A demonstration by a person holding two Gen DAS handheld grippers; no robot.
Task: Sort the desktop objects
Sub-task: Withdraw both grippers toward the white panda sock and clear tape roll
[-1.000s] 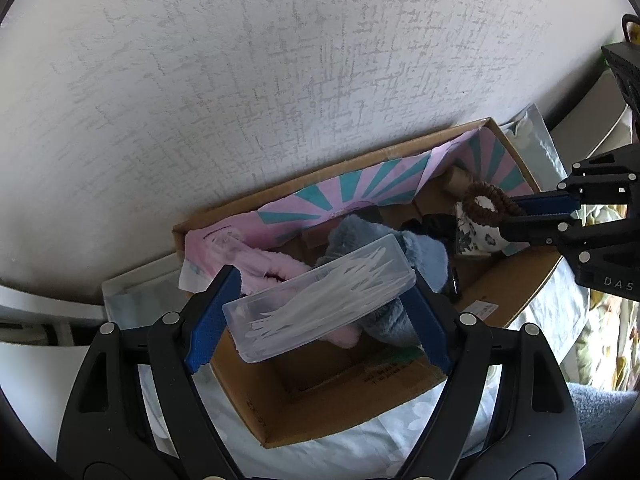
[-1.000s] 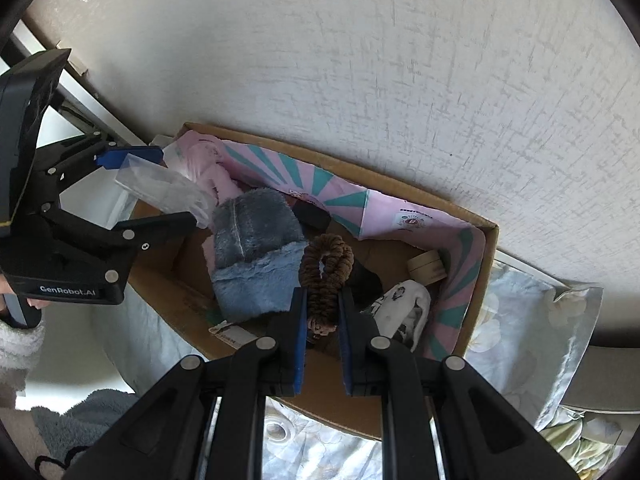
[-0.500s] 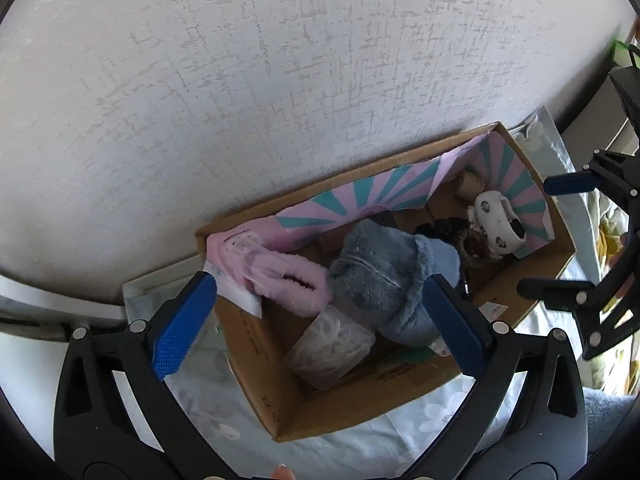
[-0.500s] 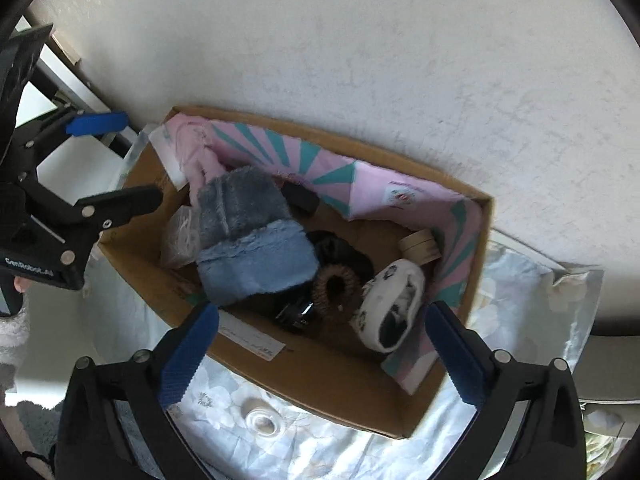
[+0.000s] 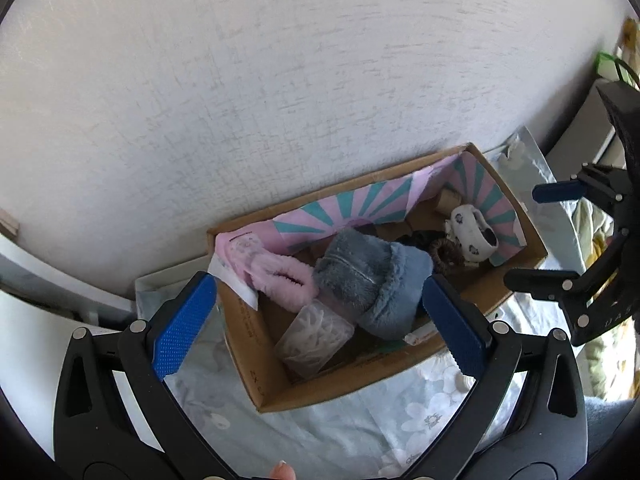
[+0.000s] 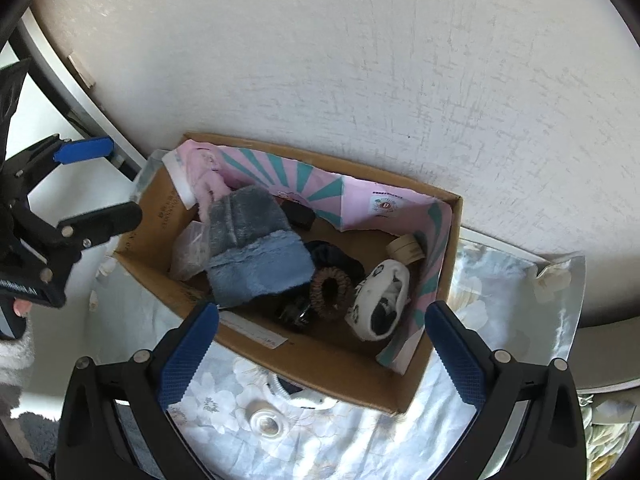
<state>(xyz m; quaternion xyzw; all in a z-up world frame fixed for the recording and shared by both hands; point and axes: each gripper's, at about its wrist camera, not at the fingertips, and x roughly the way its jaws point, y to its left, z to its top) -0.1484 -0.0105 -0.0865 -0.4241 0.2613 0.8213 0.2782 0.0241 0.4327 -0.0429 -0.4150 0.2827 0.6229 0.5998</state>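
A cardboard box [image 5: 276, 372] [image 6: 404, 384] stands against the wall. In it lie a clear plastic case [image 5: 314, 336] [image 6: 188, 250], a blue fluffy slipper [image 5: 372, 280] [image 6: 256, 248], a pink fluffy item [image 5: 276, 276], a brown scrunchie [image 6: 330, 292] [image 5: 442, 254], a dark scrunchie [image 6: 336, 258] and a white patterned slipper [image 6: 380, 300] [image 5: 472, 232]. My left gripper [image 5: 316, 332] [image 6: 100, 184] is open and empty above the box's near left. My right gripper [image 6: 320, 356] [image 5: 540, 236] is open and empty above its front edge.
The box sits on a pale floral cloth [image 6: 224, 392] [image 5: 400, 420]. A roll of tape [image 6: 406, 246] lies in the box's far right corner. A small white cap [image 6: 264, 424] lies on the cloth. A white textured wall [image 5: 280, 100] rises behind.
Both grippers opened: the left let the clear case drop into the box, the right let the brown scrunchie drop in. Both have pulled back and up from the box.
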